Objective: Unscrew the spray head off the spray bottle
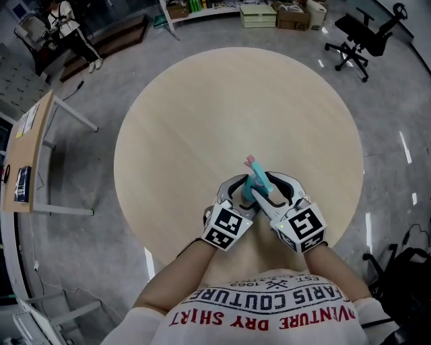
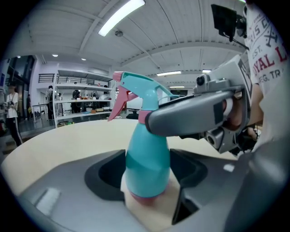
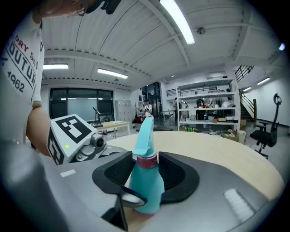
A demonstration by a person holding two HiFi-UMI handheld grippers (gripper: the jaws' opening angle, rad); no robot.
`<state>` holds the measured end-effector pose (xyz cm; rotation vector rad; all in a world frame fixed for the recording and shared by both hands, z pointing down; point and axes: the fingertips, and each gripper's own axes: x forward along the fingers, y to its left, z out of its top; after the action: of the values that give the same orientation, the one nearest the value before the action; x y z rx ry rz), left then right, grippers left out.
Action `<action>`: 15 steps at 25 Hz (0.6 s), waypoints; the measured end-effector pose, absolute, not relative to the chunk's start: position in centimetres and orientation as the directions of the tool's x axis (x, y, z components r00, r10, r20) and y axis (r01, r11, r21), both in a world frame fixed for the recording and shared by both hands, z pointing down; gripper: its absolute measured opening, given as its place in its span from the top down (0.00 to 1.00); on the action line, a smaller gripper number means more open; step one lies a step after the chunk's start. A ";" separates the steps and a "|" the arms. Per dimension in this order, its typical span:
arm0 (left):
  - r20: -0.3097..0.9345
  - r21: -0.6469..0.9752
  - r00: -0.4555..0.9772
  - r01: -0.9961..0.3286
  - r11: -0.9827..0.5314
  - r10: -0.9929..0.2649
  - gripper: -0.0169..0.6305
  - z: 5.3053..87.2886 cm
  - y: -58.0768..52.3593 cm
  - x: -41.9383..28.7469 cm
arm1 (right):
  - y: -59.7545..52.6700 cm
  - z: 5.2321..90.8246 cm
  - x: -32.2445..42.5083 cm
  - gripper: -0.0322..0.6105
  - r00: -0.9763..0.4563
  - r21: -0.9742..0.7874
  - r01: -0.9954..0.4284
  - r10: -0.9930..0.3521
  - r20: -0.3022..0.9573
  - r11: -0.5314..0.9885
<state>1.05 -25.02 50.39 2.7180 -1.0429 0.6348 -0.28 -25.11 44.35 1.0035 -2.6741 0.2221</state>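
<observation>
A teal spray bottle [image 1: 256, 187] with a pink trigger stands upright near the front edge of the round wooden table [image 1: 202, 121]. My left gripper [image 2: 147, 177] is shut on the bottle's wide lower body [image 2: 147, 158], its pads against both sides. My right gripper [image 3: 147, 170] stands open around the pink collar [image 3: 147, 160] under the teal spray head [image 3: 145, 133], with gaps on both sides. In the left gripper view one right finger [image 2: 195, 115] crosses in front of the neck. In the head view the left gripper [image 1: 244, 195] and right gripper [image 1: 264, 186] meet at the bottle.
A black office chair [image 1: 360, 34] stands beyond the table at the back right. A wooden desk [image 1: 34, 155] is on the left, with boxes [image 1: 259, 15] and a person [image 1: 71, 34] at the back. A black bag [image 1: 404, 283] lies on the floor at the right.
</observation>
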 end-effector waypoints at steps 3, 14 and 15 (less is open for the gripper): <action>0.433 0.015 0.653 -0.695 -0.719 -0.621 0.51 50.2 -25.0 0.9 | -25.3 44.4 -0.4 0.70 -0.720 -0.019 -0.659 -0.623 0.306 0.752; 0.426 0.005 0.713 -0.616 -0.787 -0.556 0.51 50.4 -23.4 0.5 | -23.6 44.3 -0.6 0.74 -0.825 -0.053 -0.517 -0.481 0.297 0.854; 0.424 0.005 0.730 -0.593 -0.805 -0.535 0.51 50.4 -23.3 0.5 | -23.4 44.2 -0.5 0.74 -0.839 -0.052 -0.491 -0.456 0.296 0.869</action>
<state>0.54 -23.29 50.38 2.7901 -0.9153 0.6189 -0.52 -23.44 44.25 0.7161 -2.7667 0.1829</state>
